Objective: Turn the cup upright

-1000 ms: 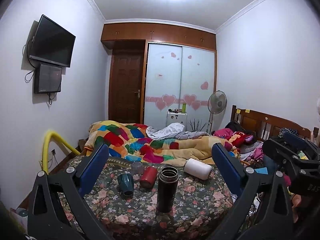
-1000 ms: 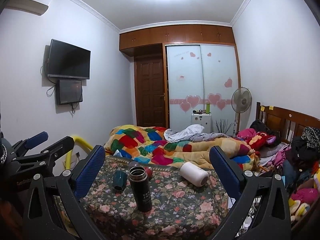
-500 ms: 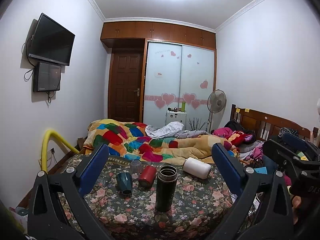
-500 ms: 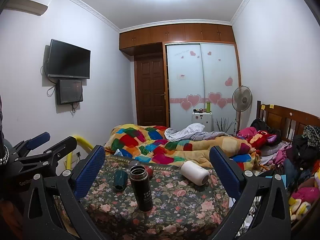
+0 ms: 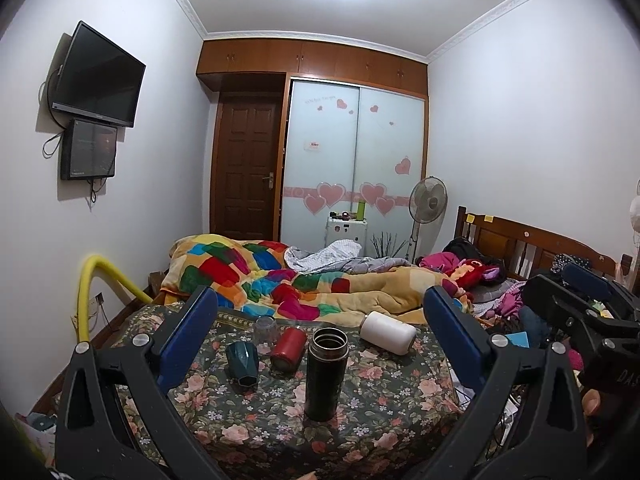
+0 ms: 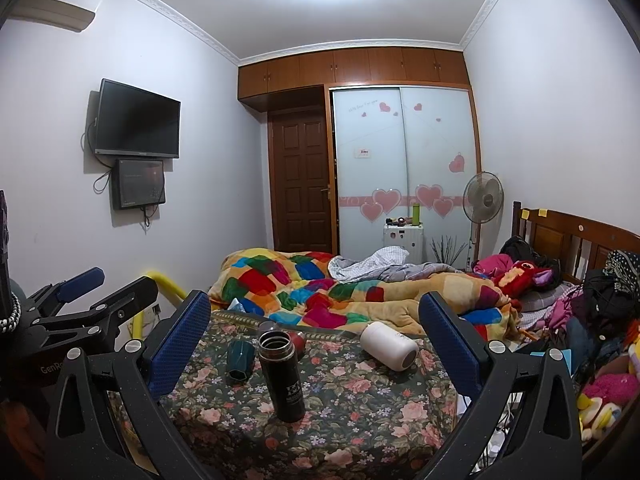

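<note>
Clearly both tools hang back from the floral-cloth table [image 5: 360,432], jaws spread wide and holding nothing, so the question is which vessel lies down and which way it points.

Going from the left: the left gripper [image 5: 320,340] frames the table's middle. A teal cup [image 5: 242,364] sits at the left, tilted or mouth-down (hard to tell which). Just right of it a red cup [image 5: 289,349] lies on its side, one round end facing the camera, its long axis running away toward the bed; a small clear glass [image 5: 265,329] stands behind the two. A dark flask [image 5: 325,372] stands upright nearest the camera, mouth open. Farthest right, a white cup [image 5: 388,332] lies on its side near the far edge, its axis slanting left-far to right-near.

From the right gripper [image 6: 316,336] the white cup [image 6: 389,345] sits right of centre with nothing in front of it — the flask [image 6: 282,376] stands well to its left. The right hand looks nearer to it; the red and teal cups fall to the left hand — though the flask partly screens the red one.
</note>
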A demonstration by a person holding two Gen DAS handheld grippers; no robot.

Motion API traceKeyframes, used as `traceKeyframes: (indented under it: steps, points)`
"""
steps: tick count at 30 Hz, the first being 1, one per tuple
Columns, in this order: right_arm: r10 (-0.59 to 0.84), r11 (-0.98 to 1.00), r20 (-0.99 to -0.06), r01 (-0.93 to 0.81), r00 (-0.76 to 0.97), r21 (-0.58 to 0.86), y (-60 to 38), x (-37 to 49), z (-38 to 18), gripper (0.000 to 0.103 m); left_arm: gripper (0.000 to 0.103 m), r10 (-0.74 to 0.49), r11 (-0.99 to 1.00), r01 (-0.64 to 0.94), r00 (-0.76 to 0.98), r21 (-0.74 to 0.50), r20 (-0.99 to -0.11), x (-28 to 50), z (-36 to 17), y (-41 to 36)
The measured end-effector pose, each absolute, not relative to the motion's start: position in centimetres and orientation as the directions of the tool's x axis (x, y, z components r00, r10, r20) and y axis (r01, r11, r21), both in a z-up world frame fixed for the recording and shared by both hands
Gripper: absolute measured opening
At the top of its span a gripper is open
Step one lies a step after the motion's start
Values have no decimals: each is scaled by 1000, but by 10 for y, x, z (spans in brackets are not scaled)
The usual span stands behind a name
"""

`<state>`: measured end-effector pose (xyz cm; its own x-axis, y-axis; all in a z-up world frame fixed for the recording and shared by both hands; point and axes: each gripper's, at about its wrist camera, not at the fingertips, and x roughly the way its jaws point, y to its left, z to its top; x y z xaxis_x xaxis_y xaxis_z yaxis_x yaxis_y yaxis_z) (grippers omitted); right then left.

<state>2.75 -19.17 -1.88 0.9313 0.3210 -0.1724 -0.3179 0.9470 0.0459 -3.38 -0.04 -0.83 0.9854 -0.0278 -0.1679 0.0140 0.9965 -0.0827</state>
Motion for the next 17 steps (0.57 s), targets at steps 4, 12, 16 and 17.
traceKeyframes:
  steps: [4,12,16,17]
  points:
    - [320,947,-172,-316,932,48,-192,26,-19,103,103,-29,997,15,985,-78,-170,-33,-8,-1]
    - [316,949,-180,-313,931,50,-191,28,-18,103,103,-35,996,20,982,-84,-185,-29,-11,5]
    - [314,949,-188,-311,931,48,-189,31,-19,103,103,-27,996,9,981,-90,-192,-26,-15,12]
    - [313,950,-192,-310,930,47,-188,33,-20,103,103,-23,995,4,981,-95,-195,-25,-17,16]
